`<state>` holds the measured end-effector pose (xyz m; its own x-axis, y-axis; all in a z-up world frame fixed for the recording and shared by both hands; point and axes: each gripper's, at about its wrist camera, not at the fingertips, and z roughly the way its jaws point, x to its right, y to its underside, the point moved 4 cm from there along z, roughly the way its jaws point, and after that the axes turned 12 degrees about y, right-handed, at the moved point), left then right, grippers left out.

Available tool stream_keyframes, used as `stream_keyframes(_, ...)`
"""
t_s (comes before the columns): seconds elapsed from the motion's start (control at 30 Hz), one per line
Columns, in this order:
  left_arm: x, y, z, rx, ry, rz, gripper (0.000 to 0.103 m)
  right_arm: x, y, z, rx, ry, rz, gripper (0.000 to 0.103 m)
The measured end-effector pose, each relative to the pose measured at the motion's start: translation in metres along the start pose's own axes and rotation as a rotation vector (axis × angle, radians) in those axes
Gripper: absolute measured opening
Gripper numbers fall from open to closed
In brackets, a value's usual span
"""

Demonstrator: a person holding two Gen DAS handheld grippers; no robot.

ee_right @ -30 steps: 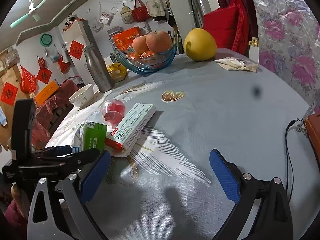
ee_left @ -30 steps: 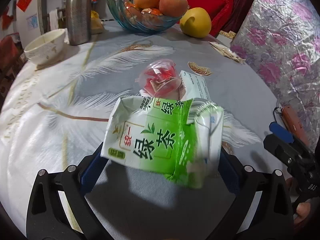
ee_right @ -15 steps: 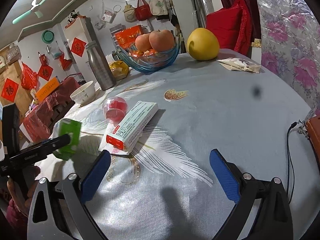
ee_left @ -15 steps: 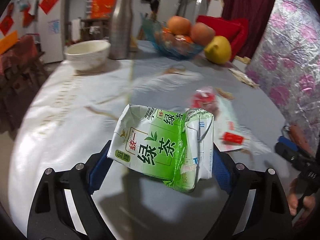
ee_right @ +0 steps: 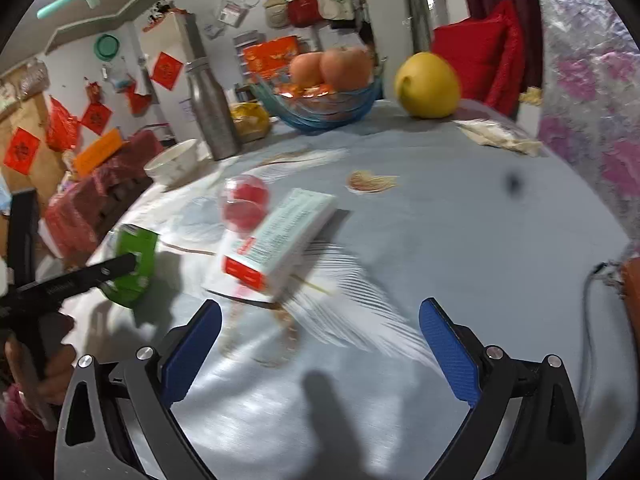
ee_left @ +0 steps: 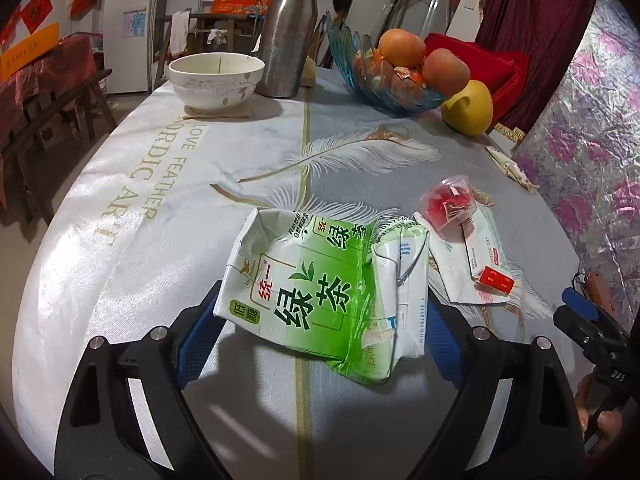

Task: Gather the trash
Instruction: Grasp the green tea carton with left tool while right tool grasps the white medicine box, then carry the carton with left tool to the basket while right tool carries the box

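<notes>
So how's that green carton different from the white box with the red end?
The green tea carton is crumpled and clamped between the left gripper pads, above the tablecloth. The white box keeps its straight edges and lies flat on a white paper, a clear cup with something red inside beside it. Both are printed cardboard packaging.

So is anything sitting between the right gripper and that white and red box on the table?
Nothing visible. Only bare tablecloth lies between the open right gripper and the white and red box; the red jelly cup sits behind the box.
</notes>
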<state>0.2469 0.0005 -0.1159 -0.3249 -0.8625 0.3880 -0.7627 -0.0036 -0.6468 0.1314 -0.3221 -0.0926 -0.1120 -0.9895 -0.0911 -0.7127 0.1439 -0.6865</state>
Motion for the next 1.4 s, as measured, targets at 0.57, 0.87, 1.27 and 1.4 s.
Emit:
stream_keyframes(0.57,-0.001,0.002,0.004,-0.013,0.009,-0.019,0.091,-0.055,-0.031,0.07,-0.139,0.003,-0.163,0.07)
stream_keyframes(0.87,-0.004,0.001,0.013,-0.044,0.007,-0.039,0.092,-0.027,-0.035,0.067,-0.132,-0.017,-0.07,0.052)
stream_keyframes(1.27,0.027,-0.001,-0.016,0.095,-0.006,0.132,0.076,-0.018,-0.04,0.018,0.065,-0.11,0.022,0.048)
stream_keyframes(1.4,0.027,-0.001,-0.025,0.108,0.002,0.116,0.076,-0.022,-0.034,-0.007,0.102,-0.122,-0.001,0.048)
